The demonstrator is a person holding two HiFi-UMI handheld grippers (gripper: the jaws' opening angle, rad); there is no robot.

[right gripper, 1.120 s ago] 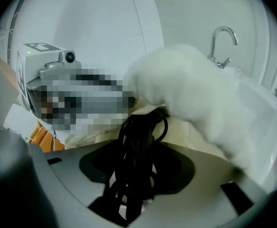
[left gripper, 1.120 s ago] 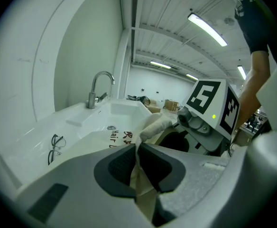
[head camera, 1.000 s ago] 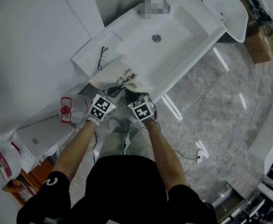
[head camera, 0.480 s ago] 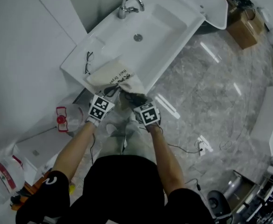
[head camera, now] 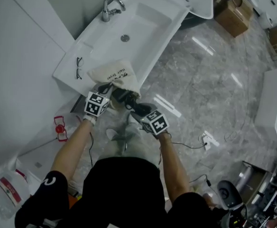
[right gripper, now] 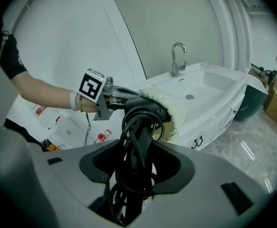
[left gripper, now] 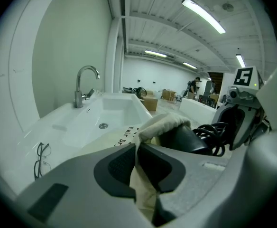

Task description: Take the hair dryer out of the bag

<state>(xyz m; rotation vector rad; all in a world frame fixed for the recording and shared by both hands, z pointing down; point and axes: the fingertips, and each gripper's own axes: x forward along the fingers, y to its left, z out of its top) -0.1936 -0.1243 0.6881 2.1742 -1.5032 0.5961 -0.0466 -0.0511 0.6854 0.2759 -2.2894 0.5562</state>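
A: Hair dryer (right gripper: pixel 150 109): one, black. Position?
B: The head end sits in the mouth of the bag (head camera: pixel 115 75). The handle and coiled cord (right gripper: pixel 124 146) are outside, off the front edge of the washbasin (head camera: pixel 152 13) and above the floor (head camera: pixel 200 80).
A: Bag, description?
B: Cream cloth with a pale fleecy lining at the mouth and dark print on one face. It lies on the flat rim of the washbasin, mouth turned toward the person.
A: Left gripper (left gripper: pixel 136 163)?
B: Clamped on a fold of cloth at the bag's mouth, with the cloth running down between both pads. In the head view its marker cube shows just beside the bag.
A: Right gripper (right gripper: pixel 138 167)?
B: Closed round the dryer's handle with the cord loops bundled against it, jaws standing fairly wide. It is nearer the person than the left gripper, and the dryer stretches between it and the bag.
A: Other items on the washbasin?
B: Tap (head camera: pixel 111 6) at the back of the bowl. Spectacles (head camera: pixel 78 68) lie on the rim, left of the bag and apart from it.
A: Nearby?
B: Cardboard box (head camera: pixel 233 15) on the grey marbled floor, well apart from the bag, beyond the washbasin.
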